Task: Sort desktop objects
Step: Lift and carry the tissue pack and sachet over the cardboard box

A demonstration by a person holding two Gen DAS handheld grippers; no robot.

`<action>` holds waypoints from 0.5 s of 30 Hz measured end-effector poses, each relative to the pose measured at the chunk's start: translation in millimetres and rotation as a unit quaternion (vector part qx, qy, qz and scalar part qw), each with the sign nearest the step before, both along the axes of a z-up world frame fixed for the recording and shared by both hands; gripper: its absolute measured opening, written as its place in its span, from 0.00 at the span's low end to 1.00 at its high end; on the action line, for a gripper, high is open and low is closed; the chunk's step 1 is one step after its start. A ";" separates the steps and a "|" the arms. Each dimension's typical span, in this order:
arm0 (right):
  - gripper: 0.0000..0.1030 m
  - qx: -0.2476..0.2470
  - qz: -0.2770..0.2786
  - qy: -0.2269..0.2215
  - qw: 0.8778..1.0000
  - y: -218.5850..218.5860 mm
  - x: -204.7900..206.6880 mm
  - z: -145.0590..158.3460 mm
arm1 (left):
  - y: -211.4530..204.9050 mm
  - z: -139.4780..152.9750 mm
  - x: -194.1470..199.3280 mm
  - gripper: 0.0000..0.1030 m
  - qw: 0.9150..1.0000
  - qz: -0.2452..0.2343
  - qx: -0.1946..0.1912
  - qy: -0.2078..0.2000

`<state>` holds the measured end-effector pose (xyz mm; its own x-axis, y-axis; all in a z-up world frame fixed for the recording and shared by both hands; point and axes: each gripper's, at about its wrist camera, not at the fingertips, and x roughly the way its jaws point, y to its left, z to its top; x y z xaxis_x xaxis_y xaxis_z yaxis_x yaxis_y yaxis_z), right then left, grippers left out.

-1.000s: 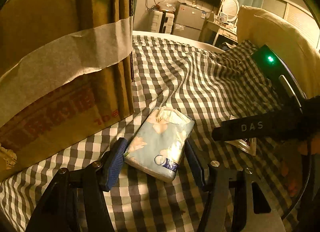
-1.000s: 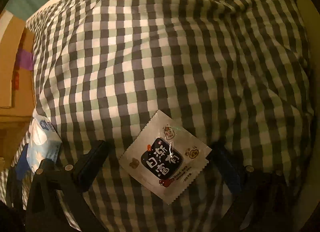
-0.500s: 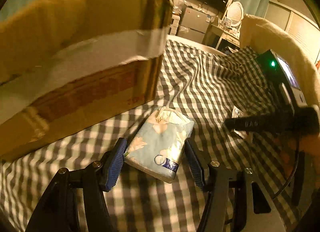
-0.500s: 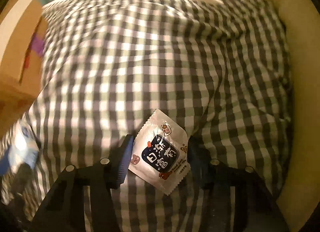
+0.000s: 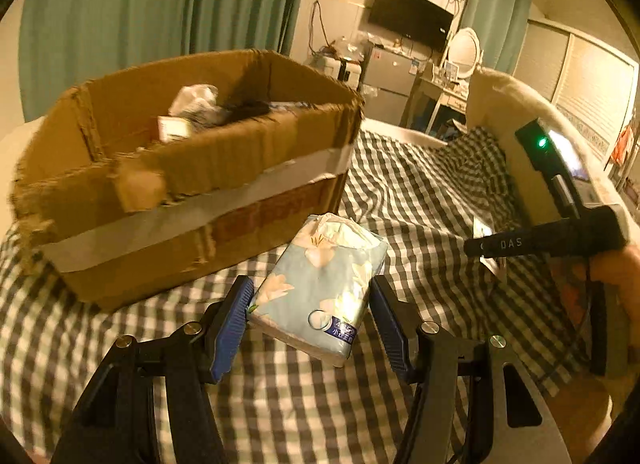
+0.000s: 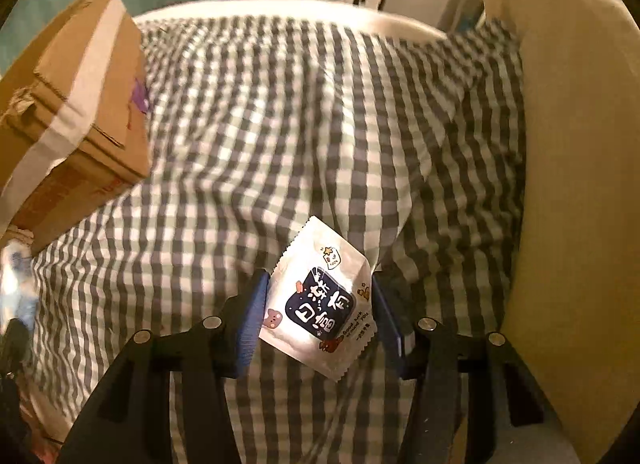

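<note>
1. In the left wrist view, a pale blue tissue pack (image 5: pixel 320 296) printed with white flowers sat at centre, just below the middle of the frame, lifted clear of the checked bedspread (image 5: pixel 420 191).
2. The left hand-held gripper (image 5: pixel 310 322) was about half open, and its two blue pads (image 5: pixel 232 324) pressed against the pack's long sides, holding it.
3. In the right wrist view, a small white sachet (image 6: pixel 320 304) with a dark blue label and cartoon stickers sat at lower centre, tilted so one corner pointed to the upper left of the frame.
4. The right hand-held gripper (image 6: pixel 318 316) was a little under half open, its blue pads (image 6: pixel 252 316) clamped on the sachet's two edges, the packet raised above the bedspread (image 6: pixel 280 123).
5. An open cardboard box (image 5: pixel 192 199) with a pale tape band across its front filled the left and upper left of the left wrist view, resting on the bed behind the tissue pack. Crumpled white items lay inside it; they were too blurred to name.
6. The same box (image 6: pixel 72 103) showed at the upper left edge of the right wrist view, well apart from the sachet.
7. At the right edge of the left wrist view, a person's hand (image 5: pixel 616 276) held the other gripper's black body, with a green light above it.
8. Teal curtains (image 5: pixel 140 15) and a wall screen (image 5: pixel 408 19) stood in the background.
</note>
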<state>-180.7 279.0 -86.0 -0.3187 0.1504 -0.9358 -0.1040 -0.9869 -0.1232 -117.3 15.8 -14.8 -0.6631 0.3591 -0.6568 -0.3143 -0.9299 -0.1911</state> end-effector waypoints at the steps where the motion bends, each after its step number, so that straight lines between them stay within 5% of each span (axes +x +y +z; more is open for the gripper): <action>1: 0.49 0.002 -0.004 -0.011 1.000 7.0 5.2 -3.5 | -4.3 1.9 1.8 0.59 1.000 0.001 0.001 0.002; 8: 0.49 0.024 -0.021 -0.023 0.999 15.9 14.9 3.0 | -26.2 -0.7 7.5 0.59 1.000 0.011 0.015 0.000; 15: 0.49 0.023 0.000 0.030 0.999 1.9 34.4 57.7 | -27.5 2.8 11.8 0.59 1.000 0.005 0.016 0.009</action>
<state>-146.3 280.9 -28.4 -0.3745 0.1921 -0.9071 -0.1118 -0.9805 -0.1615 -105.5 -11.7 -12.0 -0.6777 0.3733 -0.6336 -0.3092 -0.9263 -0.2152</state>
